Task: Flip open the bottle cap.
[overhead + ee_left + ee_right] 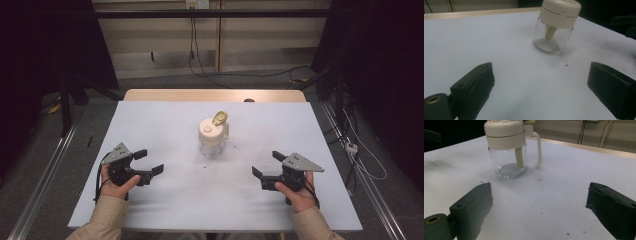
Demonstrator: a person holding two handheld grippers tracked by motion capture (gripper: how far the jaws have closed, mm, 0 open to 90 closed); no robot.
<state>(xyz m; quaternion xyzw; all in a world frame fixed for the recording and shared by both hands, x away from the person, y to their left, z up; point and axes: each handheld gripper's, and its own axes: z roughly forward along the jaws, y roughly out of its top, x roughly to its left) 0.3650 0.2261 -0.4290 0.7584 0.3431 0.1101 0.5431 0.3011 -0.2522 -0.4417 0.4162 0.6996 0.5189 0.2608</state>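
Your glass jar (212,139) stands upright near the middle of the white bench (150,200), its long axis vertical, touching neither tool. From your left hand-held gripper (148,161) it lies at about two o'clock; from your right hand-held gripper (266,164) at about ten o'clock, and both sit roughly equally well apart from it, so neither hand has a clear advantage. Both have their jaws spread wide and hold nothing. The jar body is clear, smooth, rounded glass with a cream plastic lid (505,131), a looped cream handle (537,147) on its far side, and a pale tube (550,32) hanging inside. A gold flip tab (219,118) tops the lid. Expect slippery glass; the lid looks like the surer grip.
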